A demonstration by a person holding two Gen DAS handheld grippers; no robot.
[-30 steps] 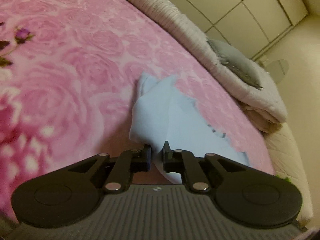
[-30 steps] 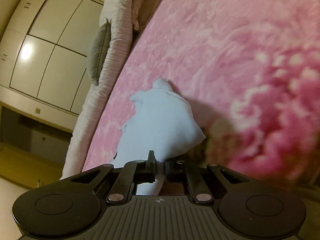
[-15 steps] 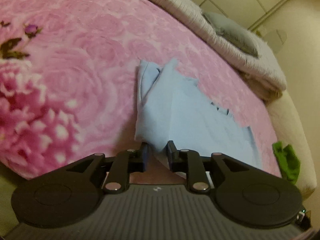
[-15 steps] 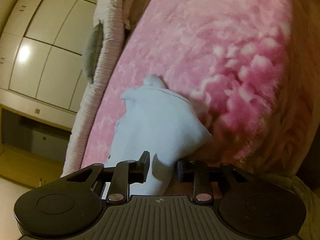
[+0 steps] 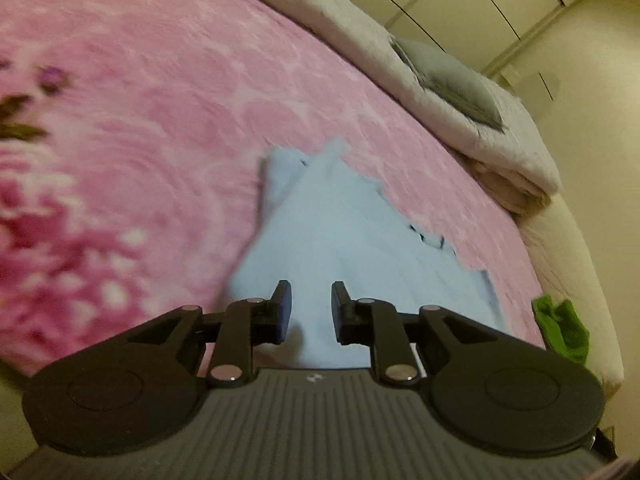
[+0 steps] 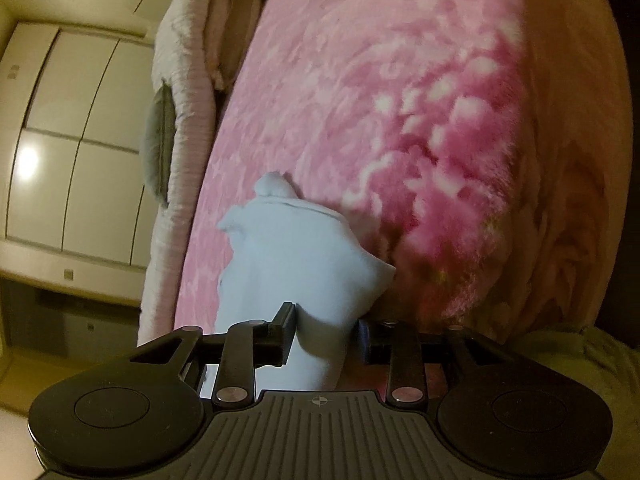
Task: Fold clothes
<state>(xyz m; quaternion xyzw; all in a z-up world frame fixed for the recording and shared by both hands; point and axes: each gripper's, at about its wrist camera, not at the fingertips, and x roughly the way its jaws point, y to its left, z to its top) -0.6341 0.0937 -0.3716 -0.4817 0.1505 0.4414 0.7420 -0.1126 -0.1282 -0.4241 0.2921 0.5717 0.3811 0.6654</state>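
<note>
Left gripper [image 5: 307,308] stands spread over the near edge of the light blue garment [image 5: 340,232], gripping nothing. Right gripper [image 6: 326,334] is likewise spread, with cloth bunched between its jaws but not clamped. The garment lies doubled over on the pink floral blanket [image 5: 140,100] of the bed, apparently laid down for folding. Beyond lies a rolled white quilt [image 5: 460,92].

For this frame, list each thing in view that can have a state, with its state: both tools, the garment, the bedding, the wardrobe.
Left tool: open, the cloth between its fingers, not gripped.
Right tool: open, the cloth between its fingers.
Light blue garment: lying on the bed, partly folded, rumpled.
Pink floral blanket: spread across the bed.
Grey pillow: lying on the rolled white quilt.
Green cloth: crumpled at the bed's edge.
Wardrobe doors: shut.
</note>
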